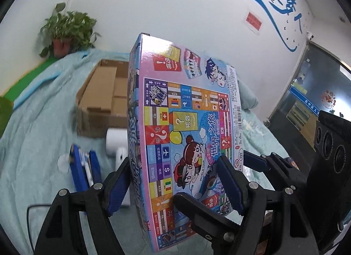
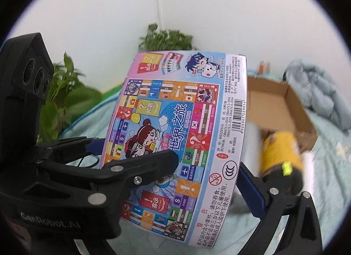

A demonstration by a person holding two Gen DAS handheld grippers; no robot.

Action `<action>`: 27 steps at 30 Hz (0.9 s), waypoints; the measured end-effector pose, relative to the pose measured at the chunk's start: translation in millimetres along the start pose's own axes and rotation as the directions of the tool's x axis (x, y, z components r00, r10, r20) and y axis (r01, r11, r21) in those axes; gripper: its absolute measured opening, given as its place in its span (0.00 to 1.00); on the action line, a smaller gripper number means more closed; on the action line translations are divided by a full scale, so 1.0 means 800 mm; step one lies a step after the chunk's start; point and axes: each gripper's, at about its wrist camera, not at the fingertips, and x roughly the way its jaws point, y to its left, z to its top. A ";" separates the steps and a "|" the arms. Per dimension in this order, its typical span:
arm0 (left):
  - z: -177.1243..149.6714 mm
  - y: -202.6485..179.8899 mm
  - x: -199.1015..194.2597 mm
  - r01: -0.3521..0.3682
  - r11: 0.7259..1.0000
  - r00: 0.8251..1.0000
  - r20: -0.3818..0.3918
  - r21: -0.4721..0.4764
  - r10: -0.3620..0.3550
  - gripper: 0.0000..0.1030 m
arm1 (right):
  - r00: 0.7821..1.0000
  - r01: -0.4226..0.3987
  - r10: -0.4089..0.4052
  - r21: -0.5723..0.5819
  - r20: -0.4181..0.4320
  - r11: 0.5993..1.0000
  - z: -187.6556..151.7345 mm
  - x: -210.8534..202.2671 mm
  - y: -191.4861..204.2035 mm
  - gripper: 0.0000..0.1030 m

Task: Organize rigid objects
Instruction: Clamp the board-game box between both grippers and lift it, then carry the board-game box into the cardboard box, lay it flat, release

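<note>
A flat, colourful board-game box (image 1: 186,127) with a cartoon girl and Chinese lettering is held upright in the air over a light-blue blanket. My left gripper (image 1: 175,180) is shut on its lower part, one blue pad on each face. The box also fills the right wrist view (image 2: 179,136). My right gripper (image 2: 208,171) is shut on the same box from the other side. An open cardboard box (image 1: 103,99) stands behind on the blanket; it also shows in the right wrist view (image 2: 283,105).
A blue flat box (image 1: 84,171) and a white roll (image 1: 116,143) lie on the blanket (image 1: 39,123). A yellow cylinder (image 2: 283,154) lies by the cardboard box. Potted plants (image 1: 68,28) stand at the wall. A crumpled quilt (image 2: 316,92) lies at the far right.
</note>
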 end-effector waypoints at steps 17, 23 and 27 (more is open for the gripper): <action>0.126 -0.025 0.017 0.014 0.995 0.995 0.098 0.100 -0.023 0.72 | 0.987 0.091 -0.091 0.012 0.133 0.996 0.076 0.013 -0.023 0.98; 0.183 -0.016 0.046 0.012 0.993 0.996 0.091 0.122 -0.023 0.72 | 0.987 0.098 -0.100 0.021 0.130 0.995 0.105 0.034 -0.037 0.98; 0.220 -0.011 0.069 0.009 0.991 0.996 0.087 0.133 -0.021 0.72 | 0.987 0.101 -0.103 0.027 0.121 0.995 0.130 0.053 -0.049 0.98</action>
